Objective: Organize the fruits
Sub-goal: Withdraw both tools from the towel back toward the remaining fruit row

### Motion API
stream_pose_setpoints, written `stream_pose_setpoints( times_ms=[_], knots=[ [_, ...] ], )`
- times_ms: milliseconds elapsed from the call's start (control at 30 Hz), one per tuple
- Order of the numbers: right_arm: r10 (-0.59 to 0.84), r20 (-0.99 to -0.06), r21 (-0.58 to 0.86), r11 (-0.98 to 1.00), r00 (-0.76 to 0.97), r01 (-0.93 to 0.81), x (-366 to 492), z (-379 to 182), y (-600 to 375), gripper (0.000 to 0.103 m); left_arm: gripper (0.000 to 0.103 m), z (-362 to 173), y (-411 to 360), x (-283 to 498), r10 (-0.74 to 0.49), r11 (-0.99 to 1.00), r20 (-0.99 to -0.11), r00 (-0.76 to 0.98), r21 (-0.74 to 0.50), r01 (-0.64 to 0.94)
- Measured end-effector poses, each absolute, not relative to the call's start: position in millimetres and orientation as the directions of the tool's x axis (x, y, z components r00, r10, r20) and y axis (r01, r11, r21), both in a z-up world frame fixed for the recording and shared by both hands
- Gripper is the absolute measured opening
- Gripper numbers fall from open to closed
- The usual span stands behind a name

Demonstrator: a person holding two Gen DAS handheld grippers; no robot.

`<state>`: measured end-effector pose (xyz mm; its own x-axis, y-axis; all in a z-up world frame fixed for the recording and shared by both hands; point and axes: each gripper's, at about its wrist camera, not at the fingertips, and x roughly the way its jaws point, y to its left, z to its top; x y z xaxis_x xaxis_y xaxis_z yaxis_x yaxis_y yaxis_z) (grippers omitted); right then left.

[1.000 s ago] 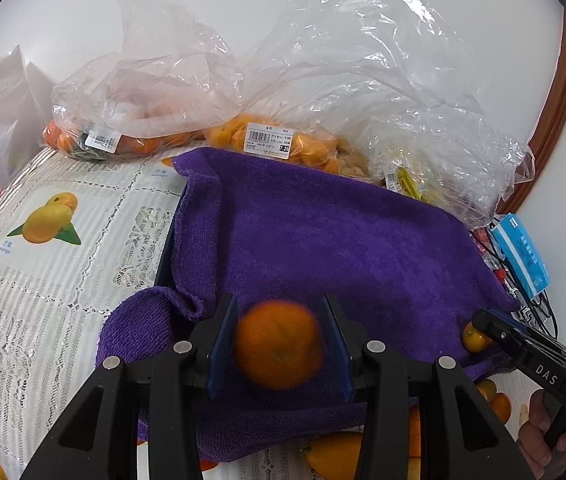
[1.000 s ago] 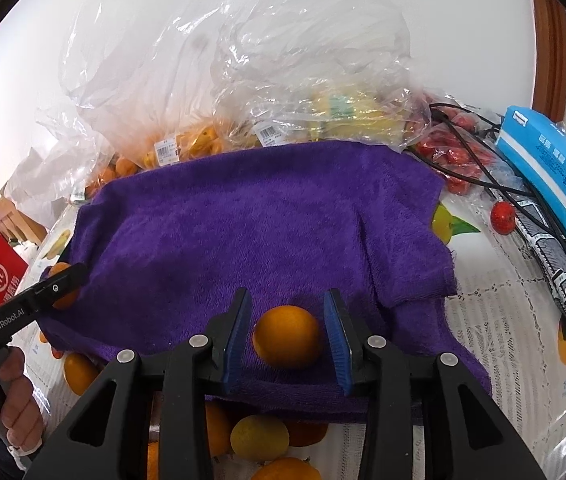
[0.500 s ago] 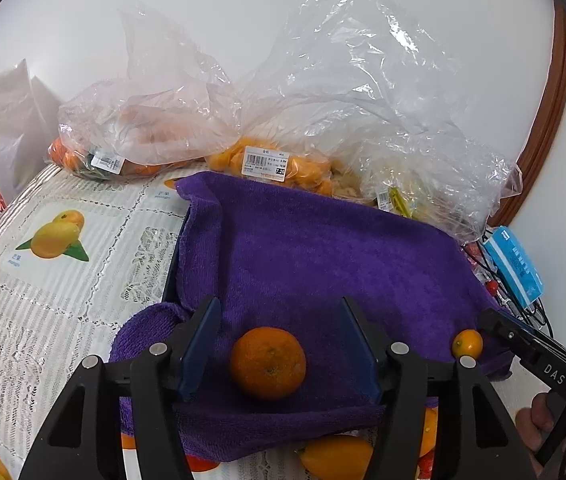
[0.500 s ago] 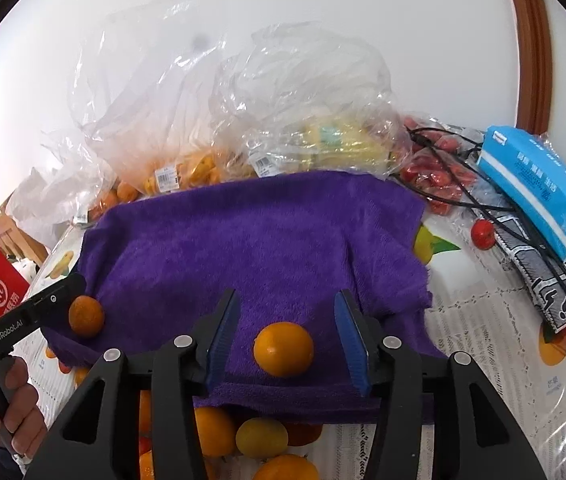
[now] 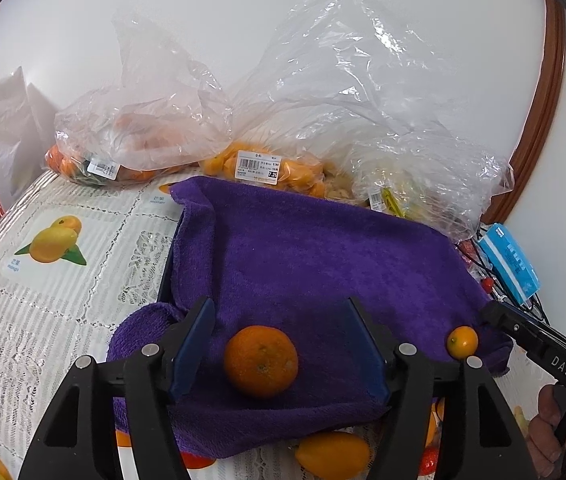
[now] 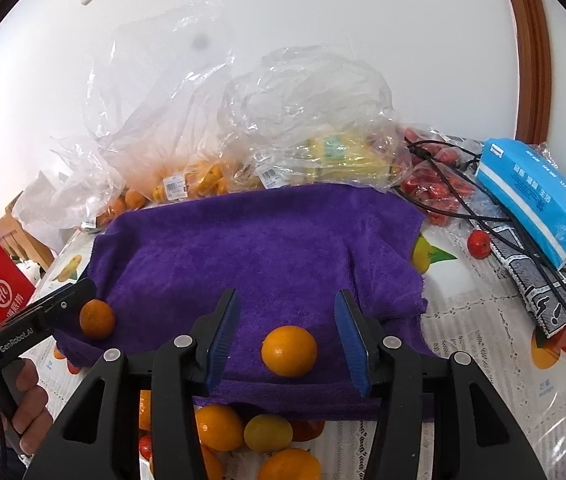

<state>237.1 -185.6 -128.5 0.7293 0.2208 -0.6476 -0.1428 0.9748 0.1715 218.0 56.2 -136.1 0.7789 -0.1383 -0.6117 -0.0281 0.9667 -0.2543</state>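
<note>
A purple towel [image 5: 315, 256] lies spread over the table. On its near edge rests a dark orange mandarin [image 5: 261, 361], between the jaws of my left gripper [image 5: 279, 308]; the jaws are opening and the pads stand clear of it. In the right wrist view a smaller smooth orange [image 6: 289, 351] sits on the towel [image 6: 259, 244] between the blue pads of my right gripper [image 6: 287, 298], which is open and not touching it. Each view also catches the other fruit: the small orange [image 5: 462, 342] at the right, the mandarin [image 6: 97, 319] at the left.
Clear plastic bags of fruit [image 5: 267, 168] line the wall behind the towel. Several loose oranges [image 6: 219, 426] lie on the lace tablecloth just in front of it. A blue tissue box [image 6: 535, 196], black cables and cherry tomatoes [image 6: 437, 188] crowd the right side.
Both grippers have opened and let go of their fruit. The mandarin and the small orange now rest on the towel's near edge with a gap on each side.
</note>
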Motion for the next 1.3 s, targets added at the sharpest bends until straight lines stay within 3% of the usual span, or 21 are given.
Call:
stream_pose_setpoints(
  times_ms=[300, 567, 1300],
  knots=[
    [0.231, -0.643, 0.172, 0.973, 0.730, -0.156, 230.8, -124.0, -185.2, 0.049, 0.065, -135.4, 56.5, 210.8, -0.147, 0.962, -0.606, 0.782, -0.271, -0.029],
    [0.254, -0.652, 0.166, 0.967, 0.714, -0.192, 214.5, -126.0, -178.3, 0.049, 0.071, -130.4, 49.5, 187.7, -0.142, 0.967, -0.579, 0.803, -0.253, -0.011],
    [0.216, -0.686, 0.109, 0.975, 0.695, -0.195, 167.4, -154.8, -184.3, 0.052, 0.072, -136.7, 48.3, 154.5, -0.162, 0.965, -0.580, 0.798, -0.263, 0.004]
  ],
)
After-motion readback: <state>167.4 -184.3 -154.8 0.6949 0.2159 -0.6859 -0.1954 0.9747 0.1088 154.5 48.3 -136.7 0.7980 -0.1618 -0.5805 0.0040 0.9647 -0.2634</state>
